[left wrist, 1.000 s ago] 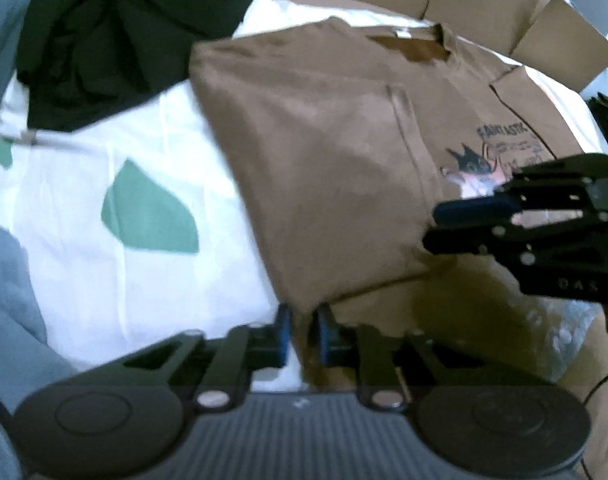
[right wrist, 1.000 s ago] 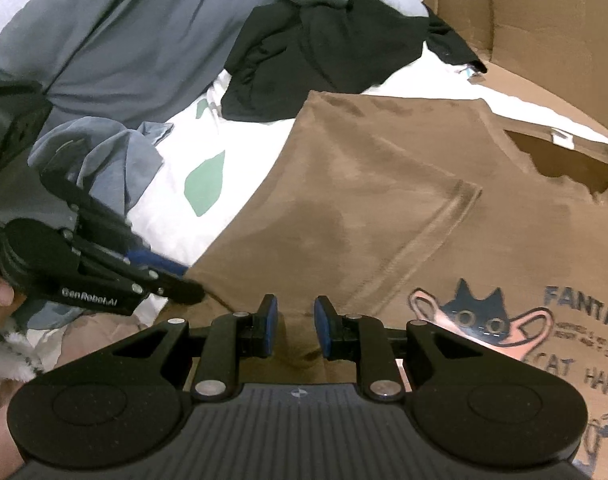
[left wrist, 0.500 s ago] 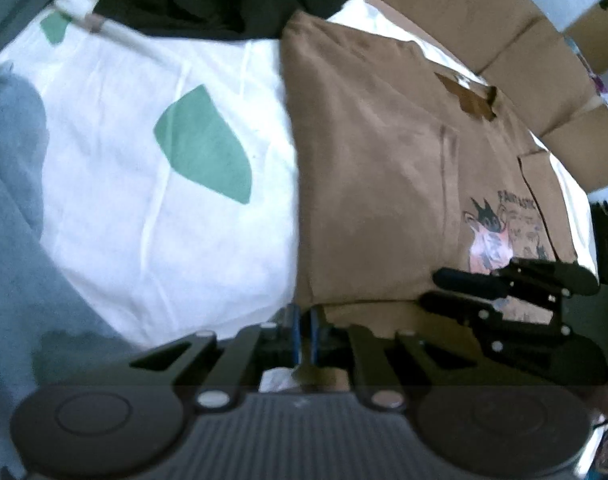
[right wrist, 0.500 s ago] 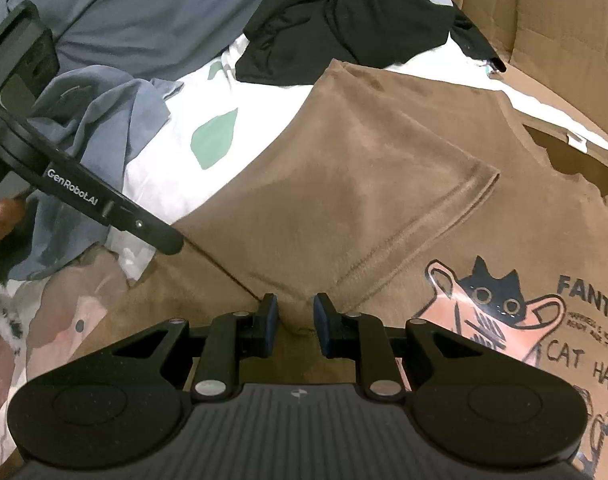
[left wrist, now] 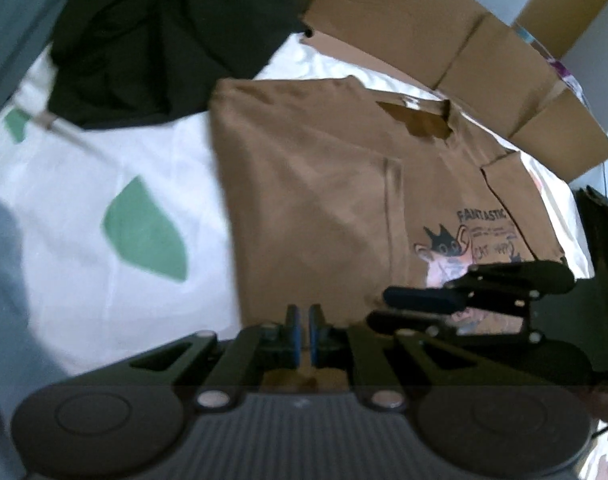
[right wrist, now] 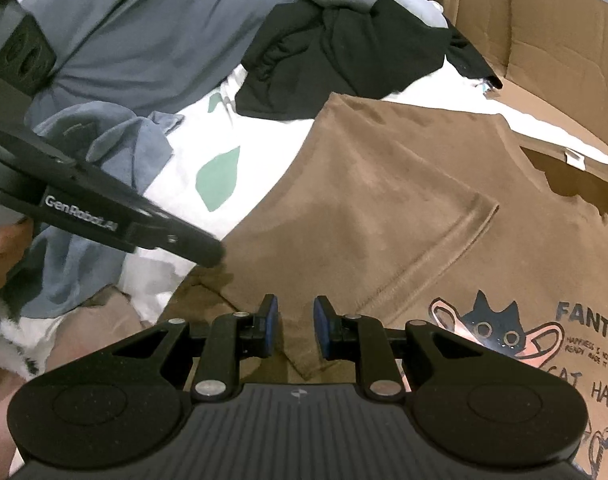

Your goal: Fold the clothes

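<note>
The left gripper (left wrist: 301,334) is pinched almost closed on the near hem of the brown T-shirt (left wrist: 324,200), spread on the white sheet (left wrist: 103,160). The right gripper (right wrist: 295,326) stands partly open around that hem, pads not visibly pressing.

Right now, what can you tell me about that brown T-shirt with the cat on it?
The brown T-shirt lies flat on the white leaf-print sheet, one sleeve folded in over its front. Soft, matte cloth; a cartoon cat and "FANTASTIC" are printed on the chest. The left claw is shut on its near hem; the right claw straddles the same edge.
</note>
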`<state>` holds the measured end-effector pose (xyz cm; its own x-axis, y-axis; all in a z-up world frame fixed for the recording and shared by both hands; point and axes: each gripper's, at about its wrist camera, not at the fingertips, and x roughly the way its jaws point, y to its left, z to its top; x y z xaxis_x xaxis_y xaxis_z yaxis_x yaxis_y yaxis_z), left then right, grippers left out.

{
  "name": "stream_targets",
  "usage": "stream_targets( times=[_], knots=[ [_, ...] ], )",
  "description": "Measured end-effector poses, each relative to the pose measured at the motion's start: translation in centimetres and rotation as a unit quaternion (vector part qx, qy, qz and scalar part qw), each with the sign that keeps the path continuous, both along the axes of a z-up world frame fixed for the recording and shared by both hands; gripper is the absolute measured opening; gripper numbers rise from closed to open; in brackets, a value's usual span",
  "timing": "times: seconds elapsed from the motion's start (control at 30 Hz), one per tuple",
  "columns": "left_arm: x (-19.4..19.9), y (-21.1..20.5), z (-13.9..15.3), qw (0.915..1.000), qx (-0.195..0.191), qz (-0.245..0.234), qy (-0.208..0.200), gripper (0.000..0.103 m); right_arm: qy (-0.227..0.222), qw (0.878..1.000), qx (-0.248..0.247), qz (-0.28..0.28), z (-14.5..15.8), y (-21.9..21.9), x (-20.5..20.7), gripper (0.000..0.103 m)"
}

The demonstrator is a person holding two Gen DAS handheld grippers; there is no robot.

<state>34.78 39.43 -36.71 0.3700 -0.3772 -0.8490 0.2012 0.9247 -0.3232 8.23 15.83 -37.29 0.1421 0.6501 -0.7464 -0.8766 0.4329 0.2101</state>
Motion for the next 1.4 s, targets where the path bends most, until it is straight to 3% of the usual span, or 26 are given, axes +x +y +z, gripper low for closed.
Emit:
stream_targets(
  times=[0.2, 0.47, 0.6, 0.67, 0.73, 0.77, 0.9, 1.0, 1.13, 1.4],
  knots=[
    [0.3, -0.9, -2.9, 0.9974, 0.067, -0.021, 0.015, 0.004, 0.008, 1.000, -0.018, -0.003, -2.1, 0.3, -0.1, 0.025],
    [0.5, -1.4, -2.6, 0.9961, 0.081, -0.030, 0.019, 0.003, 0.023, 1.000, -0.014, 0.000, -1.9, -0.2, 0.4, 0.025],
    [0.8, -2.2, -1.2, 0.9966, 0.065, -0.044, 0.026, 0.018, 0.029, 1.000, -0.007, -0.005, -0.2, -1.6, 1.1, 0.025],
    [1.0, -2.8, -0.2, 0.9954, 0.074, -0.055, 0.025, 0.030, 0.032, 0.999, -0.002, -0.018, 1.0, -2.5, 2.1, 0.025],
    [1.4, -3.5, 0.9, 0.9940, 0.084, -0.067, 0.024, 0.052, 0.031, 0.999, 0.000, -0.029, 2.4, -3.5, 3.0, 0.026],
    [1.5, -3.8, 1.4, 0.9931, 0.088, -0.073, 0.023, 0.055, 0.029, 0.999, 0.000, -0.033, 3.1, -3.9, 3.5, 0.026],
    [2.5, -4.5, 4.2, 0.9906, 0.100, -0.090, 0.022, 0.056, 0.022, 0.998, 0.006, -0.054, 6.8, -6.2, 5.6, 0.026],
    [3.1, -4.1, 7.0, 0.9919, 0.100, -0.076, 0.020, 0.057, 0.025, 0.997, 0.013, -0.074, 9.8, -8.2, 7.0, 0.026],
    [3.4, -2.8, 11.8, 0.9938, 0.095, -0.055, 0.018, 0.066, 0.031, 0.995, 0.017, -0.097, 13.7, -10.4, 8.3, 0.027],
    [3.1, -1.1, 19.9, 0.9941, 0.102, -0.033, 0.011, 0.070, 0.055, 0.988, 0.027, -0.139, 20.6, -14.1, 9.2, 0.029]
  ],
)
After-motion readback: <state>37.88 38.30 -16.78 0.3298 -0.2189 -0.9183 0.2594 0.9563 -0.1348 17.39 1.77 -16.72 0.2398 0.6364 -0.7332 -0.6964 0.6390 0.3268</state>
